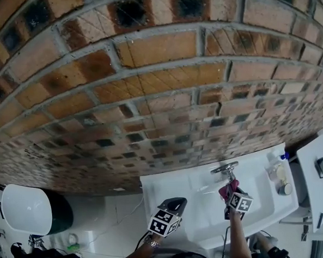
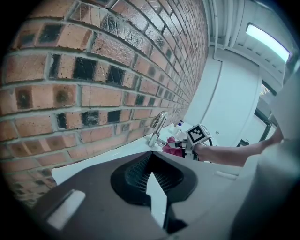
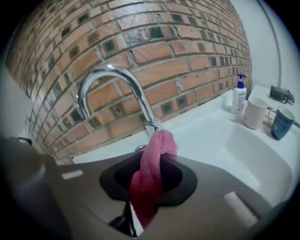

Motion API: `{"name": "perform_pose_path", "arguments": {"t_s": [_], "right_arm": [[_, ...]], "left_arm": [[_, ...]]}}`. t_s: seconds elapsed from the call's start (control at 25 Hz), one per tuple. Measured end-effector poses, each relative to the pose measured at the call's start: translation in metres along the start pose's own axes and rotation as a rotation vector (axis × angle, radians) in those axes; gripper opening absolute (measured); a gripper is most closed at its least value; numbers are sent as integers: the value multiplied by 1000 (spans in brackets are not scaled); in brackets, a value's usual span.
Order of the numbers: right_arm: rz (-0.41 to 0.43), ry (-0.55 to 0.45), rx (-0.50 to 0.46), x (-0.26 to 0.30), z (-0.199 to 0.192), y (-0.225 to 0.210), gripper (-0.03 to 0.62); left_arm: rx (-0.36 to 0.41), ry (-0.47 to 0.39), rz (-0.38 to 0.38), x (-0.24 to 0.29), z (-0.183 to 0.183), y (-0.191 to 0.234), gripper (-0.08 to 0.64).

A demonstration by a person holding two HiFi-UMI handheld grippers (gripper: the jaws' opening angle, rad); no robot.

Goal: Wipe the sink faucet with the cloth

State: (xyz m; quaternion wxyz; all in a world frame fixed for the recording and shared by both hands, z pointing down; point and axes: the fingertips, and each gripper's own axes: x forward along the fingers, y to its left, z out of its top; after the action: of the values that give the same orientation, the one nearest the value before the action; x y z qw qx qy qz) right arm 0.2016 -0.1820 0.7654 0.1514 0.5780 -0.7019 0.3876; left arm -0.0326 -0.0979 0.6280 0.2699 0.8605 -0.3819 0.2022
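Note:
A chrome curved faucet (image 1: pixel 225 169) (image 3: pixel 112 78) stands at the back of the white sink (image 1: pixel 197 207) against the brick wall. My right gripper (image 1: pixel 229 192) (image 3: pixel 153 161) is shut on a pink cloth (image 3: pixel 154 164) (image 1: pixel 227 188), whose top end bunches up right at the foot of the faucet's neck. Whether the cloth touches the metal is unclear. My left gripper (image 1: pixel 175 202) (image 2: pixel 151 158) hangs over the sink's left front part, shut and with nothing in it. In the left gripper view the faucet (image 2: pixel 158 124) and the cloth (image 2: pixel 170 142) show farther off.
A soap bottle (image 3: pixel 239 93) (image 1: pixel 277 159) and two mugs (image 3: pixel 255 113) (image 3: pixel 282 123) stand on the sink's right rim. The brick wall (image 1: pixel 153 87) rises just behind the faucet. A white rounded fixture (image 1: pixel 34 208) sits low at the left, and a white shelf (image 1: pixel 314 181) at the right.

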Motion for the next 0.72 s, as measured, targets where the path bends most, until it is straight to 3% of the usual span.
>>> {"name": "perform_pose_path", "arguments": {"t_s": [0.12, 0.2, 0.32, 0.48, 0.6, 0.72], "right_arm": [[195, -99, 21, -28, 36, 34, 81], [261, -195, 46, -41, 75, 46, 81], [207, -232, 74, -30, 110, 36, 83], [150, -270, 102, -29, 124, 35, 81], [176, -286, 108, -35, 116, 65, 81], [192, -236, 27, -16, 88, 105, 77]], "left_arm": [[8, -7, -11, 2, 3, -3, 17], [8, -10, -15, 4, 4, -4, 17], [6, -18, -17, -1, 5, -7, 17], [21, -36, 6, -15, 9, -5, 17], [-1, -36, 31, -17, 4, 5, 17], [-20, -33, 37, -15, 3, 13, 17]]}}
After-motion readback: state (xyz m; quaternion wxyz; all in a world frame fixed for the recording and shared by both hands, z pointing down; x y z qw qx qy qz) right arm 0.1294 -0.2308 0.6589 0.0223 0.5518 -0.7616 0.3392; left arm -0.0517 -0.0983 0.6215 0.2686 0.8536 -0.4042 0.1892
